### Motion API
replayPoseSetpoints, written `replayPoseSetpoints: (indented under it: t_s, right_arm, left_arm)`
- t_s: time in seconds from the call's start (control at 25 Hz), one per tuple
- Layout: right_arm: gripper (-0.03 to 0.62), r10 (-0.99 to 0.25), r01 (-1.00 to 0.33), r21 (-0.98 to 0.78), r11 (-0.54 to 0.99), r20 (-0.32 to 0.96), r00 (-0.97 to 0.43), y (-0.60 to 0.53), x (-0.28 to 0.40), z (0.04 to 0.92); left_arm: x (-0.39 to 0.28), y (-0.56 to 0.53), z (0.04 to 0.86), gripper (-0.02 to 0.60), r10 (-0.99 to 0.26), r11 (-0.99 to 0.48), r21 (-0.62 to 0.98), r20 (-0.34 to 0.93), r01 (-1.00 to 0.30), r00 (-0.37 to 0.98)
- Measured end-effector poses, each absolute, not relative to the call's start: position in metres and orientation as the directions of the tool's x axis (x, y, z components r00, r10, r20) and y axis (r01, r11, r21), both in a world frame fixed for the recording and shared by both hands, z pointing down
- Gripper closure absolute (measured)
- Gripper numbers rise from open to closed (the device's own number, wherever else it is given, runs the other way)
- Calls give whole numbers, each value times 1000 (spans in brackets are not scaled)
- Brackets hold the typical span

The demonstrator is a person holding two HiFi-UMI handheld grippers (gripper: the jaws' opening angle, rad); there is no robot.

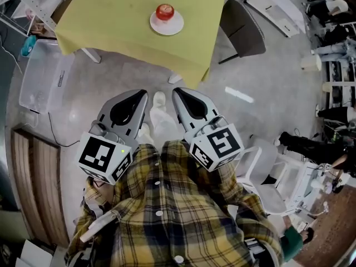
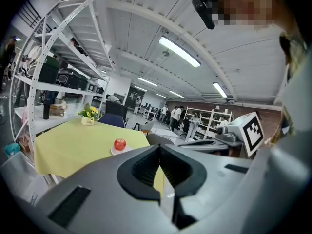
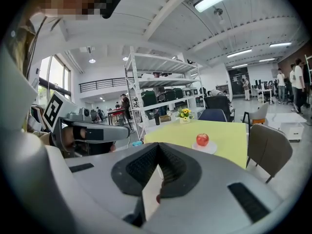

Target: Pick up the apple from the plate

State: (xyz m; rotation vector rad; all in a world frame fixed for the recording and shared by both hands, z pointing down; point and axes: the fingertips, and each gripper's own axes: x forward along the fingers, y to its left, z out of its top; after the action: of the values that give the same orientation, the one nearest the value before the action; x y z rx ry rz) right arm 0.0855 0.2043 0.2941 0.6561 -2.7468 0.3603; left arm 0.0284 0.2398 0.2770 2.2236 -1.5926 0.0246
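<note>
Both tongs clenched and empty, well short of the apple.
The left tongs [image 1: 143, 93] and right tongs [image 1: 176, 91] sit side by side in front of the person's plaid shirt [image 1: 178, 216], jaws pressed together on nothing. The apple [image 1: 164, 11] rests on a white plate [image 1: 168, 30] on the yellow desk [image 1: 111, 21], well apart from them across grey floor [image 1: 261, 93]. A grey chair [image 1: 243, 29] stands at the desk's right, a clear box [image 1: 41, 74] lies on the floor at its left, and a flower pot [image 2: 88, 117] stands at its far side.
</note>
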Motion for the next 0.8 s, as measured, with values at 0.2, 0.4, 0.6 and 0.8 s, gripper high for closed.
replayPoseSetpoints:
  t_s: [0.2, 0.4, 0.6, 0.8]
  right_arm:
    - [597, -378, -448, -167, 878, 331, -865, 151, 70, 294]
    - [597, -354, -426, -173, 888, 334, -874, 94, 55, 288]
    - [597, -340, -418, -185, 889, 345, -875, 49, 49, 293]
    - [597, -335, -415, -190, 890, 346, -876, 12, 55, 296]
  left_arm:
    - [19, 187, 276, 574, -910, -264, 299, 238, -917, 339]
    - [9, 127, 267, 574, -914, -250, 303, 240, -920, 327]
    - [2, 82, 267, 574, -918, -239, 301, 241, -923, 316]
    - [6, 44, 265, 574, -920, -236, 294, 238, -926, 311]
